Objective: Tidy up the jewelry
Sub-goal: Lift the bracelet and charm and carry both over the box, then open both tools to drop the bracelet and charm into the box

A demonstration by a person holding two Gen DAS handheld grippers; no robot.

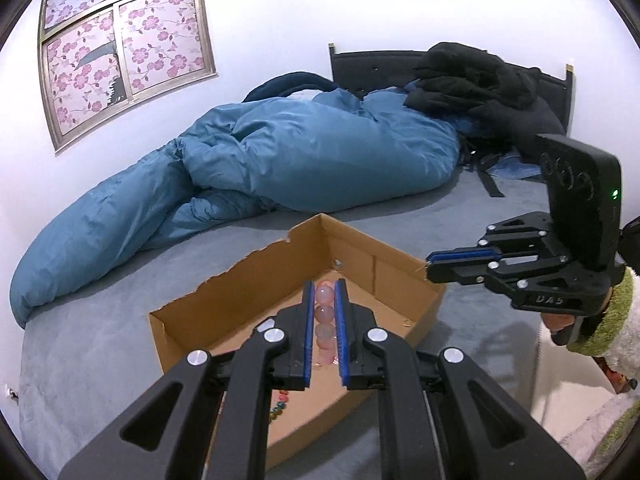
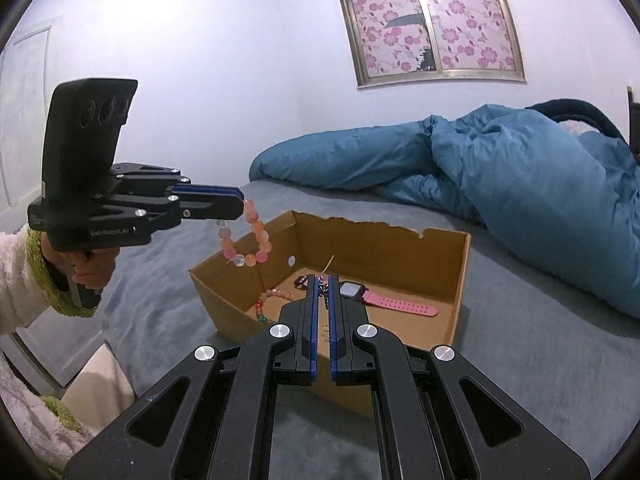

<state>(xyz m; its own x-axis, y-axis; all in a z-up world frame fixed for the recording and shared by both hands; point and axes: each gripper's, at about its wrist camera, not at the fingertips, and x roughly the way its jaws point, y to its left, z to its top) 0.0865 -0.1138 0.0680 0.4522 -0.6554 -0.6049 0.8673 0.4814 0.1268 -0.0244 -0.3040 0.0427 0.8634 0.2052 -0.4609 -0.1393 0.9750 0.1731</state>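
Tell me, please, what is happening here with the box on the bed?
A person is sorting jewelry from a cardboard box on the bed, with a gripper in each hand. The left gripper is shut on a pink bead bracelet, which dangles above the box. The right gripper is shut on a thin chain. A pink watch and a multicoloured bead bracelet lie in the box.

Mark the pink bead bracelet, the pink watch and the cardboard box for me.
pink bead bracelet [image 2: 245, 259]: right wrist view, bottom beads of the loop.
pink watch [image 2: 404, 307]: right wrist view, strap.
cardboard box [image 2: 380, 245]: right wrist view, back wall.
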